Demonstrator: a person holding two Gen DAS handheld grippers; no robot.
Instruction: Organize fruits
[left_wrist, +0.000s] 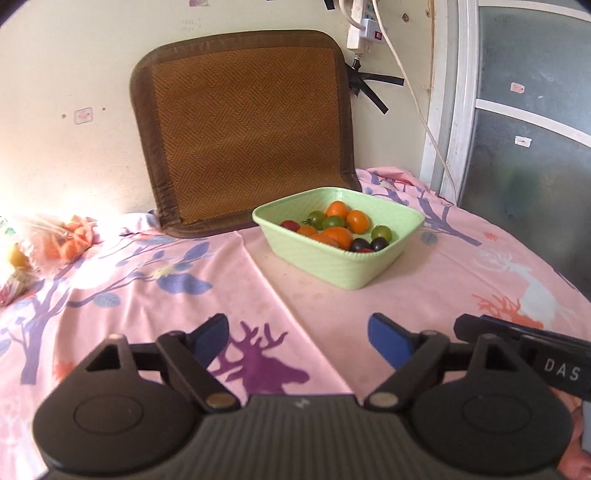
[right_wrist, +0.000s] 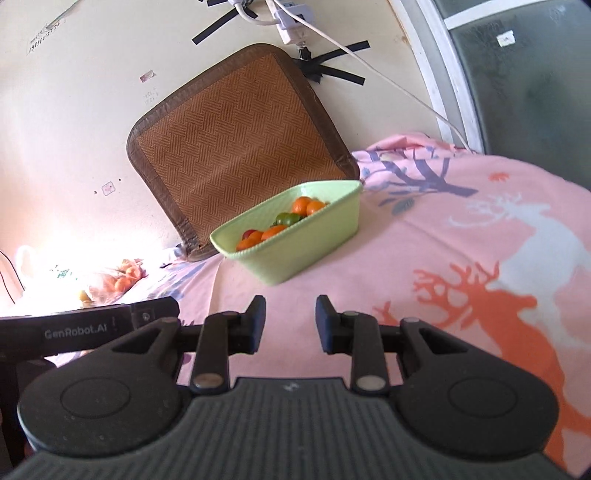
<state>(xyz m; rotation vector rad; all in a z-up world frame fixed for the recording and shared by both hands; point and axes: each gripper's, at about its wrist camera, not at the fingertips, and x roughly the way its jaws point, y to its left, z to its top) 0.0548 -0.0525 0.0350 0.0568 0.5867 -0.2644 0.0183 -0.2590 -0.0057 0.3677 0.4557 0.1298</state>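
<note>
Through the left wrist view I see my left tool (left_wrist: 297, 341) with its blue-padded fingers spread wide and nothing between them, hanging over the pink deer-print cloth (left_wrist: 184, 295). Ahead of it sits the pale green ribbed basket (left_wrist: 347, 269), square with rounded corners, set on the cloth just in front of a brown woven mat (left_wrist: 243, 129) that leans on the wall. Inside lie the fruits (left_wrist: 338, 227): small orange ones, a few green ones, two dark purple ones and a red one, piled loosely together. Far left, in glare, a clear bag (left_wrist: 55, 240) holds more orange pieces. The other tool's black body pokes in at the right edge.

Through the right wrist view my right tool (right_wrist: 290, 319) shows a narrow gap between its dark fingers, and nothing sits in it; I read it as closed down and empty. The picture is tilted. The green basket (right_wrist: 295, 251) stands beyond the fingertips, well apart, with orange, green and red fruits (right_wrist: 280, 225) showing over its rim.
</note>
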